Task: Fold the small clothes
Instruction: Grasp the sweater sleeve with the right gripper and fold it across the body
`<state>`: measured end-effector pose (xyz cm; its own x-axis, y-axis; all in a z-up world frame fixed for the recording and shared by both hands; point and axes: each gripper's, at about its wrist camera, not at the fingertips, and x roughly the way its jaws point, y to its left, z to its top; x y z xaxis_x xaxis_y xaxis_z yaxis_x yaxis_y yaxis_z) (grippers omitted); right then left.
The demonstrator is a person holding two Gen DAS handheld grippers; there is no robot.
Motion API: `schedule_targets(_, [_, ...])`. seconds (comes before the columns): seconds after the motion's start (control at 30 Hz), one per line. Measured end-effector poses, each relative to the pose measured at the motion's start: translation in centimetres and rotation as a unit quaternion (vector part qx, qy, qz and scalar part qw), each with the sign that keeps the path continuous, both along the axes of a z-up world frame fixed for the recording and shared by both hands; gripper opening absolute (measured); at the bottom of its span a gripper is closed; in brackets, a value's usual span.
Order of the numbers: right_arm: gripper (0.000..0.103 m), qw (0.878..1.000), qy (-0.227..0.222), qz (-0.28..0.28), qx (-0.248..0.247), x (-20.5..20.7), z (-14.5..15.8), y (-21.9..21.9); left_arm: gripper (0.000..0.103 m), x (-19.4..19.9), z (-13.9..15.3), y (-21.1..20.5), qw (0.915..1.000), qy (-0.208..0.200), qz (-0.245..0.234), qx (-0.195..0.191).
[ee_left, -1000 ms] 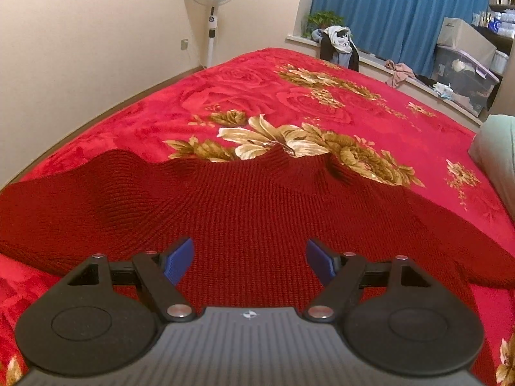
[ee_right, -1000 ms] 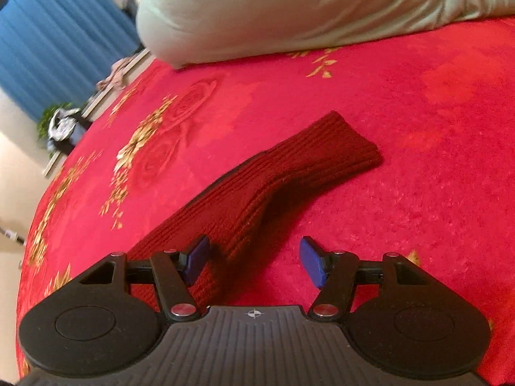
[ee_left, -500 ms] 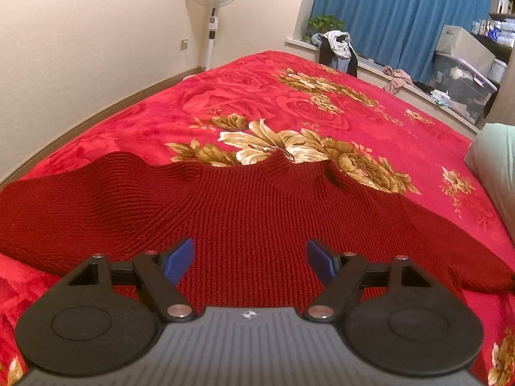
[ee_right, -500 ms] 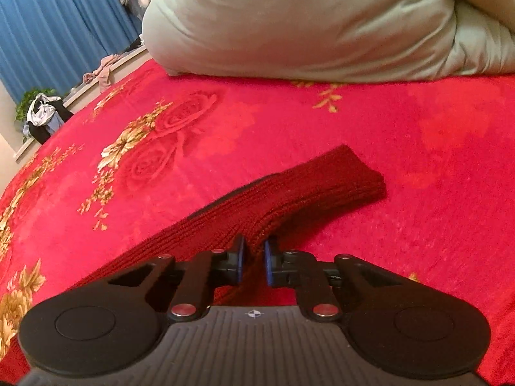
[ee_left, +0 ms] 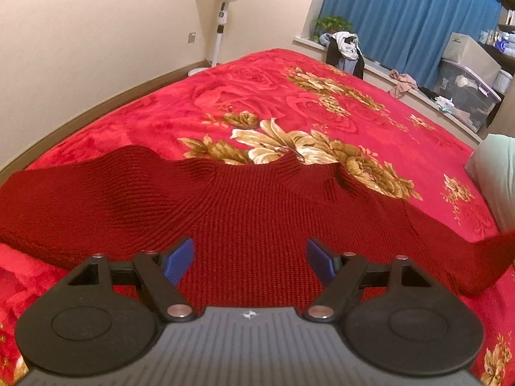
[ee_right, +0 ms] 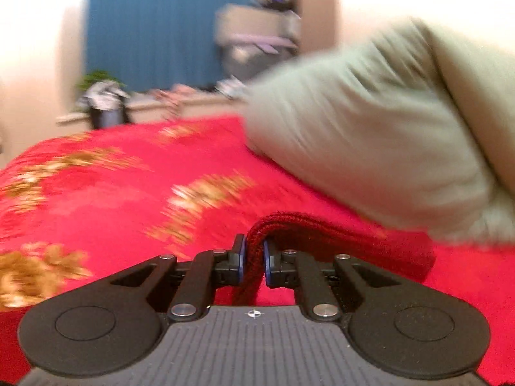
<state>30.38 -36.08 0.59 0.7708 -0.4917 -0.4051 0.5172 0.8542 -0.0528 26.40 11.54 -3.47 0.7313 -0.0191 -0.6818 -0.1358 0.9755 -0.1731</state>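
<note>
A dark red knitted sweater lies spread across the red flowered bedspread, neck away from me. My left gripper hovers open over the sweater's body, nothing between its blue pads. In the blurred right wrist view my right gripper is shut on the sweater's sleeve, which is lifted and drapes off to the right between the pads. In the left wrist view that sleeve rises at the right edge.
A pale green pillow lies close on the right of the held sleeve. A standing fan, a windowsill with a clothes pile, blue curtains and storage boxes line the far side of the bed.
My right gripper closed on the sleeve, then lifted it and swung, rolling level. The sleeve's end rose off the bed. The left gripper stayed open and almost still.
</note>
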Motion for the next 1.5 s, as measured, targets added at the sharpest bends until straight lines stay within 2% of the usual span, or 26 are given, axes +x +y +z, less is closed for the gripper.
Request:
schedule_targets(0.1, [0.011, 0.996, -0.025, 0.081, -0.037, 0.3, 2.3, 6.5, 0.081, -0.1, 0.0, 0.7, 0.9999, 0.01, 0.004, -0.002])
schedule_targets(0.2, [0.011, 0.981, -0.046, 0.177, -0.067, -0.2, 3.6, 14.1, 0.081, -0.2, 0.0, 1.6, 0.9998, 0.017, 0.009, -0.007])
schedule_targets(0.3, [0.011, 0.954, -0.062, 0.288, -0.06, -2.1, 3.7, 21.2, 0.081, -0.4, 0.1, 3.0, 0.9996, 0.017, 0.02, -0.011])
schedule_targets(0.33, [0.011, 0.939, -0.057, 0.338, -0.04, -2.7, 3.3, 23.3, 0.081, -0.5, 0.2, 3.7, 0.9993, 0.018, 0.03, -0.014])
schedule_targets(0.4, [0.013, 0.906, -0.016, 0.423, -0.003, -3.2, 1.9, 26.7, 0.081, -0.6, 0.1, 5.2, 0.9983, 0.022, 0.049, -0.024])
schedule_targets(0.43, [0.013, 0.891, 0.024, 0.454, 0.021, -3.0, 0.9, 28.1, 0.079, -0.6, 0.0, 6.2, 0.9973, 0.025, 0.061, -0.032])
schedule_targets(0.47, [0.013, 0.875, 0.072, 0.477, 0.048, -2.7, -0.3, 29.1, 0.068, -0.6, -0.1, 6.9, 0.9964, 0.028, 0.069, -0.04])
schedule_targets(0.5, [0.013, 0.869, 0.104, 0.48, 0.065, -2.8, -1.6, 29.7, 0.052, -0.6, -0.3, 7.9, 0.9952, 0.032, 0.076, -0.053])
schedule_targets(0.53, [0.015, 0.871, 0.119, 0.472, 0.072, -3.0, -2.5, 29.8, 0.045, -0.6, -0.4, 8.7, 0.9941, 0.036, 0.079, -0.065])
schedule_targets(0.6, [0.018, 0.873, 0.145, 0.454, 0.106, -3.6, -3.9, 28.8, 0.023, -0.5, -0.6, 10.3, 0.9914, 0.043, 0.078, -0.096])
schedule_targets(0.67, [0.02, 0.876, 0.153, 0.437, 0.135, -5.0, -5.0, 27.6, 0.022, -0.4, -0.8, 11.4, 0.9886, 0.046, 0.078, -0.121])
schedule_targets(0.73, [0.025, 0.885, 0.158, 0.415, 0.136, -6.8, -6.0, 25.9, 0.023, -0.1, -1.3, 12.4, 0.9819, 0.056, 0.079, -0.163])
schedule_targets(0.8, [0.025, 0.897, 0.16, 0.389, 0.136, -8.7, -6.5, 23.6, 0.025, 0.5, -2.7, 13.3, 0.9647, 0.083, 0.07, -0.24])
schedule_targets(0.87, [0.025, 0.908, 0.156, 0.365, 0.13, -10.5, -7.6, 21.5, 0.033, 0.9, -4.0, 13.6, 0.9458, 0.116, 0.067, -0.296])
schedule_targets(0.9, [0.027, 0.914, 0.151, 0.356, 0.125, -11.5, -7.9, 20.5, 0.037, 1.0, -4.5, 13.7, 0.9382, 0.129, 0.073, -0.313])
schedule_targets(1.0, [0.033, 0.93, 0.135, 0.317, 0.124, -13.9, -9.2, 18.1, 0.042, 1.4, -6.1, 13.3, 0.9178, 0.167, 0.065, -0.354])
schedule_targets(1.1, [0.033, 0.94, 0.131, 0.291, 0.119, -15.0, -11.7, 16.9, 0.048, 2.0, -7.7, 12.7, 0.9093, 0.186, 0.076, -0.364])
schedule_targets(1.17, [0.033, 0.945, 0.115, 0.292, 0.097, -15.8, -12.2, 17.3, 0.048, 2.1, -8.2, 12.9, 0.91, 0.174, 0.105, -0.362])
schedule_targets(1.23, [0.034, 0.949, 0.103, 0.289, 0.068, -16.6, -12.6, 18.2, 0.046, 2.5, -8.0, 12.9, 0.9195, 0.154, 0.116, -0.343])
schedule_targets(1.27, [0.034, 0.951, 0.098, 0.288, 0.057, -17.1, -12.7, 18.5, 0.043, 2.7, -7.6, 12.7, 0.9277, 0.145, 0.113, -0.325])
schedule_targets(1.3, [0.034, 0.953, 0.092, 0.286, 0.043, -17.5, -13.1, 18.9, 0.02, 2.8, -7.1, 12.4, 0.9355, 0.139, 0.109, -0.306])
schedule_targets(1.33, [0.034, 0.954, 0.088, 0.286, 0.034, -17.9, -13.3, 19.1, 0.01, 3.0, -6.5, 12.1, 0.9446, 0.132, 0.099, -0.284])
schedule_targets(1.4, [0.034, 0.955, 0.083, 0.285, 0.019, -18.5, -13.6, 19.1, 0.01, 3.0, -4.2, 11.2, 0.9652, 0.085, 0.066, -0.238])
schedule_targets(1.43, [0.034, 0.955, 0.082, 0.284, 0.015, -18.7, -13.4, 19.2, 0.01, 2.8, -2.3, 10.8, 0.975, 0.044, 0.046, -0.213])
schedule_targets(1.5, [0.034, 0.956, 0.08, 0.282, 0.002, -18.8, -13.6, 19.6, 0.01, 1.6, 0.7, 10.2, 0.9868, -0.043, 0.026, -0.154])
